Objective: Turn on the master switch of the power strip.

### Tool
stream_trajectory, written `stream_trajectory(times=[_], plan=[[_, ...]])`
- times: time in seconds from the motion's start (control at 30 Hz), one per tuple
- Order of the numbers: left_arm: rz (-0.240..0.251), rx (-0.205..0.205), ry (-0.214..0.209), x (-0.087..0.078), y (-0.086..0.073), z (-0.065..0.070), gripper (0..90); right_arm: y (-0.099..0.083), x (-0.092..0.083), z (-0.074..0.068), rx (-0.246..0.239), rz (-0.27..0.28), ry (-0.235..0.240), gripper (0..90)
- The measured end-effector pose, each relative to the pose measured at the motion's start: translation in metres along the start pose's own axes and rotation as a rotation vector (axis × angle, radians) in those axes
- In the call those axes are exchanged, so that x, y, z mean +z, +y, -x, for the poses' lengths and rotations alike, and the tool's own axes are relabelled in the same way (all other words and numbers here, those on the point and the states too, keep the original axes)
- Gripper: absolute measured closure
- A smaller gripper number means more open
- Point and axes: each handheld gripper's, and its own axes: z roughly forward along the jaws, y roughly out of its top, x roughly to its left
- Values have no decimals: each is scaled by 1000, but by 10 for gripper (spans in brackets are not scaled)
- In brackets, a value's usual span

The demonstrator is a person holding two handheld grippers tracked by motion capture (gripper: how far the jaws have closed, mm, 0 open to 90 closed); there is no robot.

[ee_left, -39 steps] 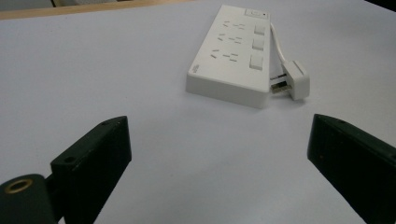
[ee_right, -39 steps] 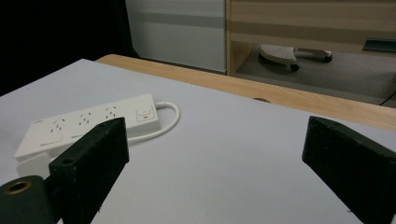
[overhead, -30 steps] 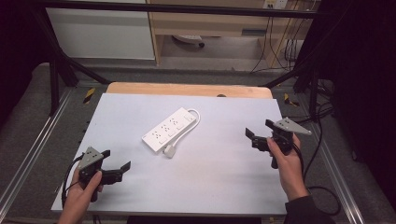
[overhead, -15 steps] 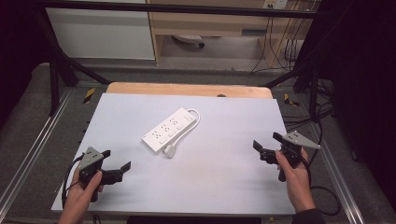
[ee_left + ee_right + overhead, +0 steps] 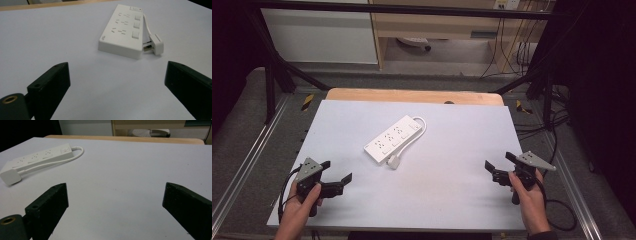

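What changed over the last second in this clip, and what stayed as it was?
The right hand-held gripper drew back toward the person and outward to the table's right near corner, jaws open and empty throughout. Nothing was grasped or released. The left hand-held gripper stayed open at the near left, and the white power strip with its plug lies unmoved mid-table.

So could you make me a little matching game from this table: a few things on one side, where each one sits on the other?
1. power strip
2. plug
3. left gripper
4. right gripper

a. near right edge of the table
b. middle of the table
c. near left corner
d. at the strip's near end

Pairs: 1-b, 2-d, 3-c, 4-a
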Motion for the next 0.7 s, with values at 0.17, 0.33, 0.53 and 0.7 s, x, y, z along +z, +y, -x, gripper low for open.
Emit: stream_trajectory(times=[0.17,0.33,0.53,0.7], plan=[[3,-4,-4,-1,0,0,61,-6,3,-1,-2,-12,8,68],[7,-3,-5,-2,0,1,61,-12,9,-2,7,-31,17,68],[8,-1,-7,-1,0,1,62,-17,20,1,3,-77,-5,68],[9,1,-9,-1,1,2,62,-21,37,2,-15,-166,-78,68]])
